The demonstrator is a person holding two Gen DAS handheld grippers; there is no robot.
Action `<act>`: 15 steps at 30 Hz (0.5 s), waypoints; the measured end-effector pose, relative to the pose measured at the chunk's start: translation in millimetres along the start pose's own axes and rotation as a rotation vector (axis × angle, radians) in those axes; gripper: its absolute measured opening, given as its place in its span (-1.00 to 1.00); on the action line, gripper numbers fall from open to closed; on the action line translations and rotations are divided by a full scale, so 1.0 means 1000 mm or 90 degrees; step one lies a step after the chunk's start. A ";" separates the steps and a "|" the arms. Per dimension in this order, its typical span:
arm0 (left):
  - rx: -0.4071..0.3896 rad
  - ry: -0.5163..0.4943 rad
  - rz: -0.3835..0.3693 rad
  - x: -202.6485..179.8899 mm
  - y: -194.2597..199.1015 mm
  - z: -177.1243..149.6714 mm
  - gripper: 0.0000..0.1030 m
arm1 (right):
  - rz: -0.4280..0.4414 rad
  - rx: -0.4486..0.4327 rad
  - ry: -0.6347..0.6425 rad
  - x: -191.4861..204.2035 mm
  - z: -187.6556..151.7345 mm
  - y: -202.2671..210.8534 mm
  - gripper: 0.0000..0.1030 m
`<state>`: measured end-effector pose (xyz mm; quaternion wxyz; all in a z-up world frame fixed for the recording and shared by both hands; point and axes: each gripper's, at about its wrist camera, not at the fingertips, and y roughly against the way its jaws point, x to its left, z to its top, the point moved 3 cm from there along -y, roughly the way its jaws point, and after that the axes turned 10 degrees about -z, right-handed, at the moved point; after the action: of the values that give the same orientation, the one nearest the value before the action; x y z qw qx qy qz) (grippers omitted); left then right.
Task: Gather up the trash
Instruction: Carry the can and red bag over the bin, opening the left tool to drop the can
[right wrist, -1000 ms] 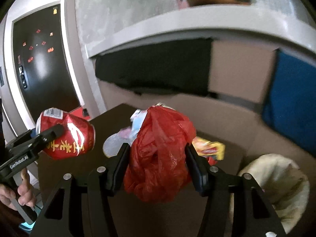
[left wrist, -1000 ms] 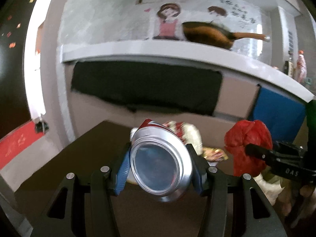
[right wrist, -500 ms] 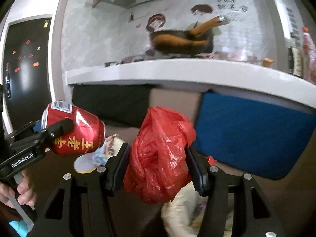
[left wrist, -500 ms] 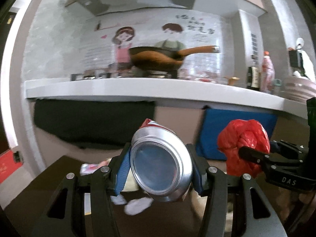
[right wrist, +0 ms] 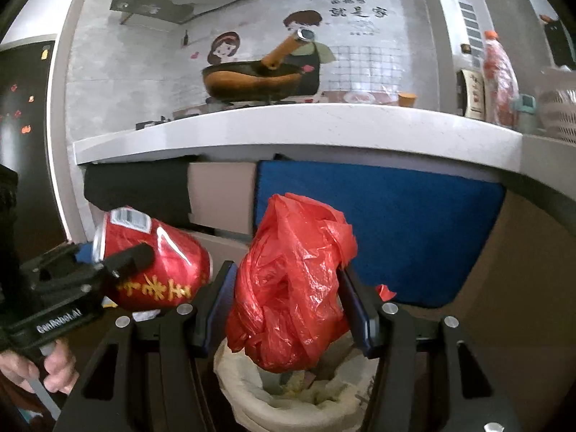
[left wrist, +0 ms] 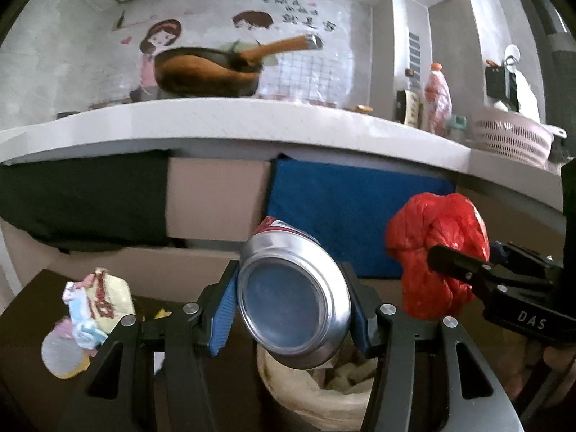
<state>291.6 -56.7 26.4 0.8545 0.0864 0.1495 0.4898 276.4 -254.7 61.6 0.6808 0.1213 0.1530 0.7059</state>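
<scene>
My left gripper [left wrist: 293,300] is shut on a dented red drink can [left wrist: 293,298], its silver bottom facing the camera; the same can [right wrist: 158,270] shows at the left of the right wrist view. My right gripper [right wrist: 286,295] is shut on a crumpled red plastic bag [right wrist: 291,280], which appears in the left wrist view as a red bundle [left wrist: 435,252] on the right. Both loads hang just above a bin lined with a pale bag [right wrist: 252,396], whose rim [left wrist: 306,399] sits below the can. Snack wrappers [left wrist: 93,306] lie on the dark table [left wrist: 32,324] at the left.
A white counter [right wrist: 288,126] runs across behind, with a wok [right wrist: 252,79], bottles [right wrist: 500,75] and a pink basket [left wrist: 511,136] on it. Below it hang a black cloth [left wrist: 82,201] and a blue mat [right wrist: 378,223]. A hand [right wrist: 54,367] holds the left gripper's handle.
Both grippers have swung to the right with their loads, away from the table's wrappers. The lined bin has come in under the can and the red bag.
</scene>
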 end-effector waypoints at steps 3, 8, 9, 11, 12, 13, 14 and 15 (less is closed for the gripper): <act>0.010 0.001 -0.002 -0.003 -0.010 -0.004 0.05 | -0.007 0.005 -0.002 -0.007 -0.006 -0.003 0.03; 0.037 0.010 -0.005 -0.002 -0.027 -0.016 0.05 | -0.011 0.020 -0.020 -0.019 -0.018 -0.014 0.03; 0.045 0.012 -0.009 -0.002 -0.032 -0.020 0.05 | -0.011 0.025 -0.024 -0.021 -0.021 -0.017 0.03; 0.052 0.012 -0.012 -0.002 -0.038 -0.024 0.05 | -0.013 0.033 -0.027 -0.024 -0.025 -0.022 0.03; 0.057 0.013 -0.015 -0.002 -0.043 -0.027 0.05 | -0.015 0.036 -0.028 -0.026 -0.027 -0.024 0.03; 0.060 0.015 -0.017 -0.001 -0.046 -0.030 0.05 | -0.018 0.041 -0.029 -0.027 -0.030 -0.027 0.03; 0.064 0.017 -0.020 -0.001 -0.049 -0.032 0.05 | -0.020 0.045 -0.030 -0.028 -0.032 -0.029 0.03; 0.070 0.023 -0.023 0.001 -0.054 -0.035 0.05 | -0.023 0.050 -0.032 -0.030 -0.035 -0.032 0.03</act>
<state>324.2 -83.6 -22.6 0.8546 0.1214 0.1928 0.4666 294.0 -285.6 18.3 0.6915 0.1629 0.1660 0.6839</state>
